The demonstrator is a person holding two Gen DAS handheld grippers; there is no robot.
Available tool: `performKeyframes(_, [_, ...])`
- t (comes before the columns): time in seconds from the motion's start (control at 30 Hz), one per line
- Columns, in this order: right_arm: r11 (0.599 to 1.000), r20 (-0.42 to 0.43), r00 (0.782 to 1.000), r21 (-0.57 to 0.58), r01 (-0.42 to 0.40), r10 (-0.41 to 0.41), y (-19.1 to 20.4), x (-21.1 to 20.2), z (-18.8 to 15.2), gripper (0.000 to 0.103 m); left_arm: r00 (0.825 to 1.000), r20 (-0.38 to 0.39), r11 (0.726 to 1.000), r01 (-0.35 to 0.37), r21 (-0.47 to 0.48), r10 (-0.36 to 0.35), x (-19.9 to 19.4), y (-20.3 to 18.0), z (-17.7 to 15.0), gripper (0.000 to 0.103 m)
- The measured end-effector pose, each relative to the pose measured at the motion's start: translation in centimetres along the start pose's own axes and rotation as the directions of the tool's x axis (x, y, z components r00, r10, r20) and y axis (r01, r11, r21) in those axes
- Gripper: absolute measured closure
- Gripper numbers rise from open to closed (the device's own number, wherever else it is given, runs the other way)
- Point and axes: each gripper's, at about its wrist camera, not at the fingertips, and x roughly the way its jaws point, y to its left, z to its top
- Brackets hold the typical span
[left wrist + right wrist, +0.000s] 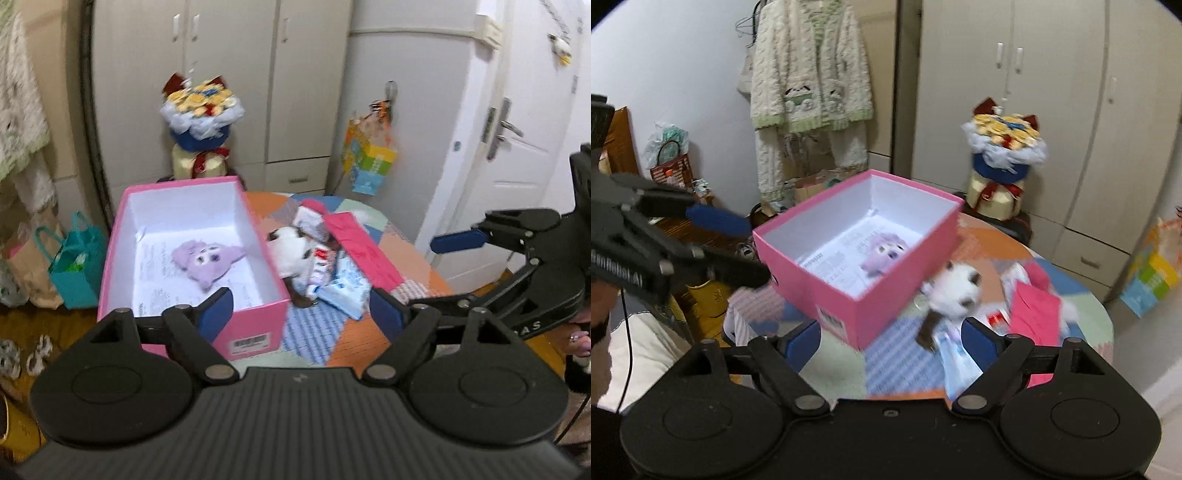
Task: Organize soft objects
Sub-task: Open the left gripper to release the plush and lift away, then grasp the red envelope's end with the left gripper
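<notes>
A purple plush toy (207, 260) lies face up on printed paper on the floor of an open pink box (258, 321), which stands on a round table with a patchwork cover (365, 332). Just beside the box's right wall a white plush with dark patches (291, 251) rests on the table among blue-and-white tissue packs (345, 295), with the box's pink lid (364, 247) lying on its far side, partly on that heap. The left gripper (301, 314) hangs over the box's near corner, its blue-padded fingers (216, 314) spread wide and holding nothing. The right gripper (892, 339) hovers before the white plush, fingers likewise apart and empty. Behind the table stand a flower bouquet (201, 110), a white wardrobe (229, 74) and teal gift bags (75, 262).
</notes>
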Motion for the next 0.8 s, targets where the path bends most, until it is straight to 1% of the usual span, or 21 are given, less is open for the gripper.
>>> performKeyframes(0.07, [0.999, 0.017, 1.000, 0.035, 0.003, -0.004, -1.2, -1.1, -1.7, 0.009, 1.000, 0.006, 1.000, 0.018, 0.008, -0.018, 0.0, -0.8, 0.0, 0.021])
performKeyframes(0.13, [0.996, 0.012, 1.000, 0.084, 0.010, -0.011, -2.4, -1.6, -3.4, 0.009, 1.000, 0.006, 1.000, 0.026, 0.009, -0.026, 0.4, -1.5, 0.0, 0.021])
performKeyframes(0.23, [0.991, 0.015, 0.999, 0.123, 0.049, -0.052, -4.0, -2.4, -5.6, 0.009, 0.999, 0.002, 0.999, 0.037, 0.009, -0.037, 1.2, -2.6, -0.3, 0.020])
performKeyframes(0.37, [0.990, 0.047, 0.996, 0.126, 0.067, -0.073, -5.3, -3.2, -8.0, 0.009, 0.998, -0.005, 0.998, 0.068, 0.012, -0.068, 3.0, -4.2, -0.7, 0.019])
performKeyframes(0.43, [0.991, 0.075, 0.994, 0.114, 0.071, -0.080, -5.9, -3.2, -9.1, 0.009, 0.997, 0.008, 0.996, 0.082, 0.023, -0.082, 4.1, -5.0, -0.9, 0.019])
performKeyframes(0.53, [0.993, 0.120, 0.989, 0.095, 0.075, -0.086, -6.8, -2.9, -9.8, 0.009, 0.997, 0.034, 0.995, 0.072, 0.070, -0.074, 5.8, -6.3, -1.3, 0.019])
performKeyframes(0.63, [0.995, 0.154, 0.985, 0.079, 0.067, -0.079, -8.2, -1.9, -10.3, 0.009, 0.998, 0.016, 0.995, 0.053, 0.089, -0.055, 8.3, -7.2, -1.4, 0.020])
performKeyframes(0.73, [0.995, 0.167, 0.984, 0.078, 0.057, -0.069, -9.7, -0.1, -10.2, 0.009, 0.997, -0.030, 0.995, 0.074, 0.065, -0.072, 11.2, -7.6, -1.0, 0.021])
performKeyframes(0.8, [0.994, 0.172, 0.984, 0.100, 0.035, -0.052, -10.8, 1.4, -10.4, 0.009, 0.994, -0.057, 0.995, 0.097, 0.020, -0.095, 13.0, -7.3, -0.6, 0.022])
